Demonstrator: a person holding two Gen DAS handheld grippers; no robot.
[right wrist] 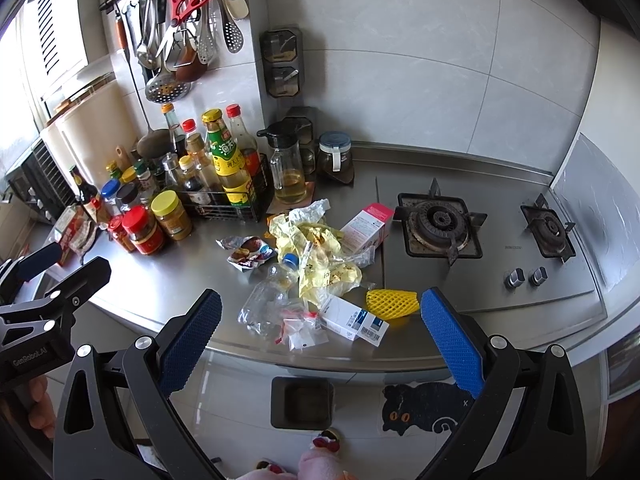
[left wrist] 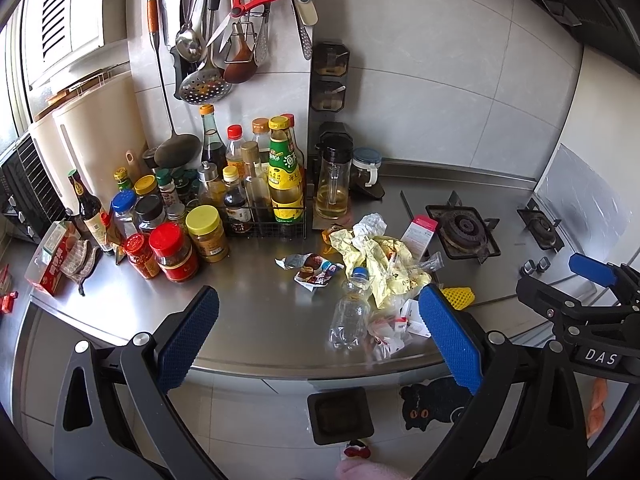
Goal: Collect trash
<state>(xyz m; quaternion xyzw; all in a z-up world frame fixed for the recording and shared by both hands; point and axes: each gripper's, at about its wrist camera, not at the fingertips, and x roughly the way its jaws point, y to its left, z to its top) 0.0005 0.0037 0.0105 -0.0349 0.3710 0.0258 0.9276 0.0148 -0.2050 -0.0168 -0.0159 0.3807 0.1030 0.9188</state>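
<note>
A heap of trash lies on the steel counter [right wrist: 168, 280]: a crushed clear bottle with a blue cap [right wrist: 272, 292] [left wrist: 350, 312], crumpled yellow wrappers [right wrist: 320, 256] [left wrist: 380, 264], a snack wrapper [right wrist: 246, 254] [left wrist: 312, 268], a white box [right wrist: 354, 318], a pink-topped box [right wrist: 366, 226] [left wrist: 416, 232], a yellow foam net [right wrist: 392, 302] [left wrist: 460, 296] and small plastic bags [right wrist: 300, 328]. My left gripper [left wrist: 320, 340] and my right gripper [right wrist: 320, 340] are both open and empty, held before the counter's front edge, short of the heap. A dark bin [right wrist: 302, 402] [left wrist: 342, 414] stands on the floor below.
Many sauce bottles and jars [right wrist: 172, 208] crowd the counter's left, some in a wire rack [right wrist: 228, 200]. An oil jug [right wrist: 288, 172] stands behind the heap. A gas hob [right wrist: 438, 228] is to the right. Utensils hang on the wall rail [right wrist: 176, 20]. A cat mat [right wrist: 420, 406] lies on the floor.
</note>
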